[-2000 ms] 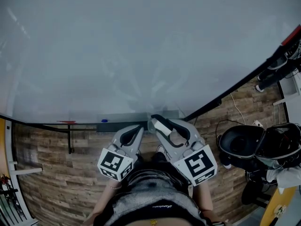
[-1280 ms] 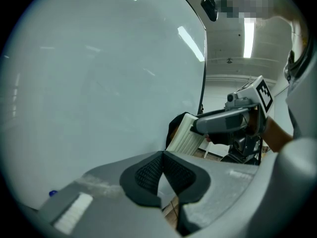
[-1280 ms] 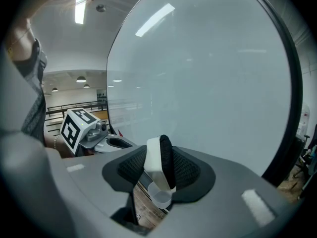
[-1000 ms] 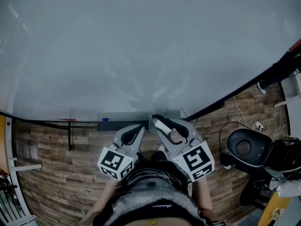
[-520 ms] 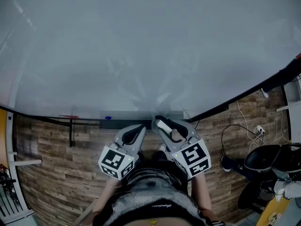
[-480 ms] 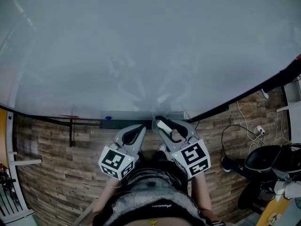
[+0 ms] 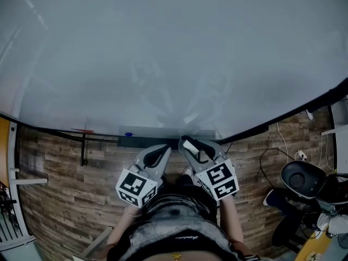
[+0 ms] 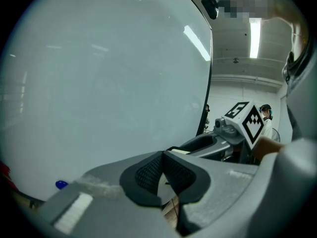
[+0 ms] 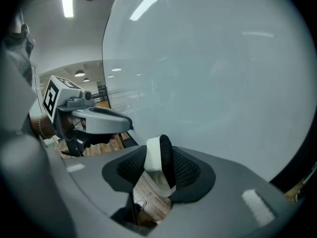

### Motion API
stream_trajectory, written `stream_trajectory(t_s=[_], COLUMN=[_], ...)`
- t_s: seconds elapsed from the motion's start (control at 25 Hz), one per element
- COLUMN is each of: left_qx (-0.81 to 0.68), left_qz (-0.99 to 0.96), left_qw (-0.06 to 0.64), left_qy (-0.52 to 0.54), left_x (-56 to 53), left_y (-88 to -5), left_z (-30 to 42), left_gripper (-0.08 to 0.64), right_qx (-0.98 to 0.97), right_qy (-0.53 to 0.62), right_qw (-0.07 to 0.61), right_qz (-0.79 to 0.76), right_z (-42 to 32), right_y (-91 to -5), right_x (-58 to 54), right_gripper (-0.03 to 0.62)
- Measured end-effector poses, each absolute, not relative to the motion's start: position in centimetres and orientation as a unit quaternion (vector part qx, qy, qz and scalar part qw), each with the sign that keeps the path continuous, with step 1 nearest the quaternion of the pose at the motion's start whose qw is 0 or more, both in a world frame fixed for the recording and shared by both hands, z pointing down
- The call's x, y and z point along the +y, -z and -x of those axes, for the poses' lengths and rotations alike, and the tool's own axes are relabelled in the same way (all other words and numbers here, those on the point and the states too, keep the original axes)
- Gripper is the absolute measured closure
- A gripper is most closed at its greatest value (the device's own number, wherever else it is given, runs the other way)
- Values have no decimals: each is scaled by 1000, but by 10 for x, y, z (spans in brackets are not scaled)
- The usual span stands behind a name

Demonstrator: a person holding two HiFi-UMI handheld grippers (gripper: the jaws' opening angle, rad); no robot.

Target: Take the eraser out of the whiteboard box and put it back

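Head view: a large white glossy whiteboard [image 7: 174, 53] filled most of the frame, standing above a brown wood-plank floor [image 7: 54, 189]. A long grey whiteboard box [image 7: 144, 135] ran along the board's lower edge. A small blue marker cap [image 7: 128, 135] sat at its left part.

The person's two grey grippers, each with a marker cube, were held side by side below the box and pointed at it. The left gripper [image 7: 165, 149] hung just short of the box. Left gripper view: its black ribbed pads [image 8: 148, 170] met at the tips with nothing between them, so it was closed and empty.

The right gripper [image 7: 187, 141] had its tip at the right part of the box. Right gripper view: its jaws were clamped on a small eraser with a white body and black felt face [image 9: 153, 157], which stood upright between the pads, its top edge above them. Whether the eraser touched the box could not be told.
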State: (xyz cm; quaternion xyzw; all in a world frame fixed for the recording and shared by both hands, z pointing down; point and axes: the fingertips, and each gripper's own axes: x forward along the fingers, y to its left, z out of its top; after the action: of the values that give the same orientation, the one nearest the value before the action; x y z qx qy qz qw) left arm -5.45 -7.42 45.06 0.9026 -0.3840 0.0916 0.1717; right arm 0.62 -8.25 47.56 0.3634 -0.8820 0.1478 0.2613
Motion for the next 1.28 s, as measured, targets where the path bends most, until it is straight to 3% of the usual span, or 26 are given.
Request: stream_trajectory(t_s=[1.28], left_qx=[-374], left_qz=[-904], left_qw=[183], left_qy=[-96], left_x=[-70], left_y=[-454], left_z=[49], left_gripper=[558], right_qx=[-870], right_qy=[-181], right_qw=[292], right_qz=[-354], right_z=[-2], right_y=[-539], right_x=[-84], right_gripper=[430])
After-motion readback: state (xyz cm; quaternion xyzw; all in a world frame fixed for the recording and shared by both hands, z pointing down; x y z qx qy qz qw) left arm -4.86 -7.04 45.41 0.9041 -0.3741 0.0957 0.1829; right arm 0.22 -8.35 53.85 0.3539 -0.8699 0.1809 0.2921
